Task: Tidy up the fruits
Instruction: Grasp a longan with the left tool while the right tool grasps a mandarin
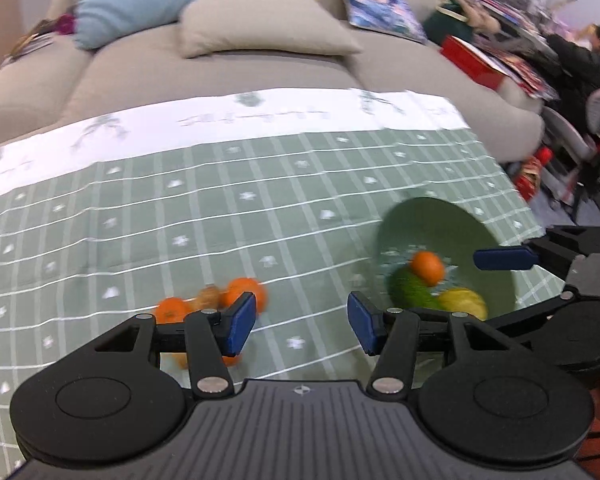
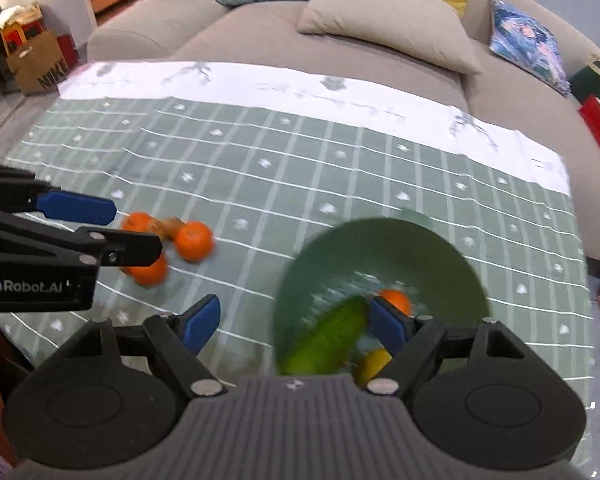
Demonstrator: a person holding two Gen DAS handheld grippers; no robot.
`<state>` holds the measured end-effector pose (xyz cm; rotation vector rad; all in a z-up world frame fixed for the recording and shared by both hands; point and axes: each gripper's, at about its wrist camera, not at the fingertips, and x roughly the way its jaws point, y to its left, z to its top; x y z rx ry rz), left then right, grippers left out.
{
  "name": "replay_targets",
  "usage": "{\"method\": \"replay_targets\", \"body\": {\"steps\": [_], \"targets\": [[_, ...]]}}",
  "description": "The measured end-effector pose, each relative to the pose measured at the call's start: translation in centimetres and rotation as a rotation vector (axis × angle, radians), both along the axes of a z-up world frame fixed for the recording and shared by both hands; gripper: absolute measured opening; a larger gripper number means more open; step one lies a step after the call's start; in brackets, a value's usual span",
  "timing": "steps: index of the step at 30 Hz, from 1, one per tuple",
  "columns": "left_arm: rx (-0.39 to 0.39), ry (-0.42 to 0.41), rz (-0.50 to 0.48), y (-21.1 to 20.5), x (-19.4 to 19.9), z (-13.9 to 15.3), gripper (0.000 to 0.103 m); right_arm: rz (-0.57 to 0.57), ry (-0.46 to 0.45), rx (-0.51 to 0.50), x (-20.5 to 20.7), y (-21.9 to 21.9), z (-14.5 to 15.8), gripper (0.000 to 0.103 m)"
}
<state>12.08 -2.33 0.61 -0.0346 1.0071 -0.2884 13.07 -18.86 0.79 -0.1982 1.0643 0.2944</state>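
Observation:
A green plate (image 1: 428,224) (image 2: 380,248) sits on the checked tablecloth and holds an orange (image 1: 427,267) (image 2: 396,300), a green fruit (image 1: 410,292) (image 2: 328,340) and a yellow fruit (image 1: 462,303) (image 2: 374,364). Loose oranges (image 1: 246,292) (image 2: 194,241) and a brownish fruit (image 1: 208,296) (image 2: 172,225) lie in a cluster left of the plate. My left gripper (image 1: 302,322) is open and empty above the cloth between cluster and plate. My right gripper (image 2: 294,322) is open and empty at the plate's near left edge.
The green checked tablecloth (image 1: 220,208) (image 2: 300,168) covers the table. Behind it is a grey sofa (image 1: 220,64) with cushions. A person (image 1: 596,52) sits at the far right. Boxes (image 2: 36,60) stand on the floor at the left.

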Motion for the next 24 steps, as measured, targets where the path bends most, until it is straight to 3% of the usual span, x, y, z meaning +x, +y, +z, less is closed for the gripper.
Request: {"method": "replay_targets", "body": {"steps": [10, 17, 24], "targets": [[-0.039, 0.042, 0.119, 5.4, -0.6, -2.7, 0.062, 0.022, -0.024, 0.042, -0.2, 5.1, -2.5, 0.077], [-0.093, 0.104, 0.185, 8.0, -0.5, -5.8, 0.062, 0.059, 0.012, 0.062, 0.5, 7.0, -5.6, 0.061], [-0.114, 0.155, 0.203, 8.9, 0.0, -8.1, 0.062, 0.08, 0.045, 0.054, 1.5, 8.1, -8.1, 0.055]]}}
